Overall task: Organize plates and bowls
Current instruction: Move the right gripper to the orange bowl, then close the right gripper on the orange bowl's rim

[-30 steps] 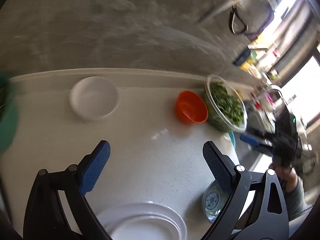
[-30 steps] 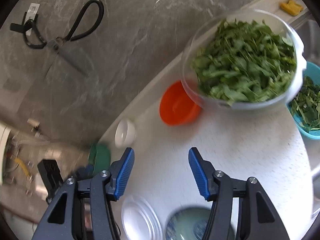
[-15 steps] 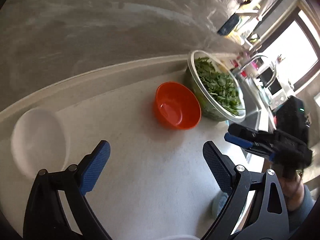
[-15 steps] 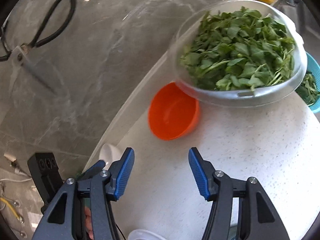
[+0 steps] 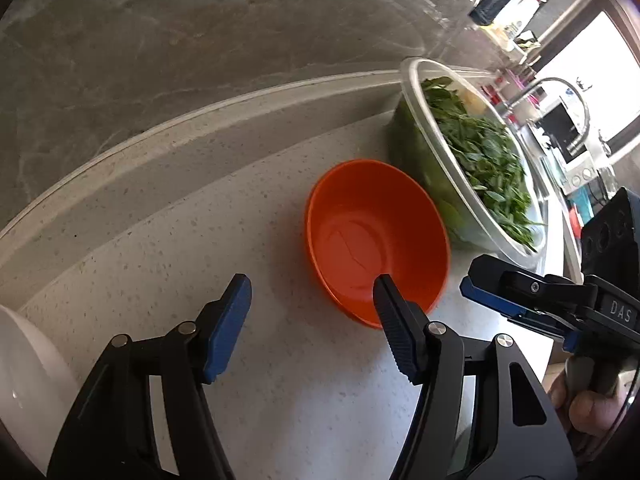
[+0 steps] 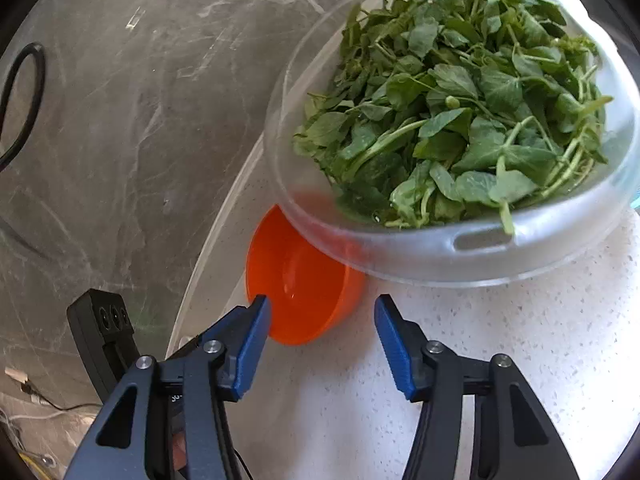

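An orange bowl (image 5: pixel 376 240) stands empty on the speckled white counter, tucked against a glass bowl of greens (image 5: pixel 480 152). My left gripper (image 5: pixel 310 292) hovers over the orange bowl's near left rim with its jaws closing. One fingertip (image 5: pixel 382 288) overlaps the bowl's inside and the other is over bare counter; no pad presses the rim. In the right wrist view the orange bowl (image 6: pixel 300 288) lies just ahead of my right gripper (image 6: pixel 322 312), whose jaws are closing slightly and hold nothing. A white bowl (image 5: pixel 24 380) sits at the lower left edge.
The glass bowl of greens (image 6: pixel 480 248) overhangs the orange bowl's far side. A grey stone wall (image 5: pixel 200 40) rises behind the counter's raised back edge. A faucet (image 5: pixel 560 84) and sink are at the far right. A person's hand (image 5: pixel 580 404) holds the right gripper.
My left gripper swung right and down to the orange bowl and its jaws narrowed; the white bowl slid to the left edge and the plates left view. My right gripper dropped closer to the orange bowl.
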A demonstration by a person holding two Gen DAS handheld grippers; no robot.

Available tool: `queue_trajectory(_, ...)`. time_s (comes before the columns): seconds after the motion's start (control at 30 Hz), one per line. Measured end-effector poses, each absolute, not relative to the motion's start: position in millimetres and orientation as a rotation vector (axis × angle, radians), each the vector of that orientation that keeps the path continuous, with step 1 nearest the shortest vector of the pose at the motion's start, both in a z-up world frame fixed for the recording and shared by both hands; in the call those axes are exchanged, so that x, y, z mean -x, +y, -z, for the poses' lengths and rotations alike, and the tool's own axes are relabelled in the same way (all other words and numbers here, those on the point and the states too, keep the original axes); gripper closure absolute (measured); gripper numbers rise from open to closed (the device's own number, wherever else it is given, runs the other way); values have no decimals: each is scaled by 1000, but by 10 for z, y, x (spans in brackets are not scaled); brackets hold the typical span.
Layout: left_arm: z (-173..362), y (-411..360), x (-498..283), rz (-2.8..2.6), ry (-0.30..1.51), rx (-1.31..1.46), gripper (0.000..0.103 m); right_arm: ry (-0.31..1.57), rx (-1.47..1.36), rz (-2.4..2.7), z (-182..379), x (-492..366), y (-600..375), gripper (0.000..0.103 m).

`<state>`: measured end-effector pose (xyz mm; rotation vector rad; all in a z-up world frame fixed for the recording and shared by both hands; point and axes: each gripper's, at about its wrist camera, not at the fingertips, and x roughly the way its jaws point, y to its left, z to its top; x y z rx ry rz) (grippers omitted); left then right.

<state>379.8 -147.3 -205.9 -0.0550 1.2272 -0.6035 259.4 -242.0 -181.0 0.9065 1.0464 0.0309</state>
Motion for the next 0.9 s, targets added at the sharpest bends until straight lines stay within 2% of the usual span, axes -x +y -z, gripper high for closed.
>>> queue_trajectory(0.1, 2128, -1517, -3841, 606, 1236, 46, 44, 1059, -906, -24, 1854, -2662, -2408, 48)
queue_trajectory(0.27, 2223, -1576, -3929, 610, 1252, 51, 57, 1083, -910, -10, 1944, -2754, -2368, 53)
queue_trajectory(0.33, 2245, -1598, -3951, 612, 1256, 55, 57, 1082, -909, -8, 1961, -2771, -2341, 54)
queue_trajectory(0.43, 2253, -1636, -3961, 612, 1266, 44, 74, 1086, -906, -12, 1984, -2798, -2315, 63)
queue_trajectory(0.53, 2264, -1687, -3980, 600, 1265, 31, 88, 1098, -900, -24, 2023, -2831, -2268, 75)
queue_trajectory(0.63, 2253, -1679, -3986, 572, 1263, 21, 90, 1098, -900, -35, 2067, -2852, -2247, 82)
queue_trajectory(0.9, 2270, -1582, -3924, 552, 1281, 30, 91, 1090, -874, -59, 2013, -2891, -2193, 83)
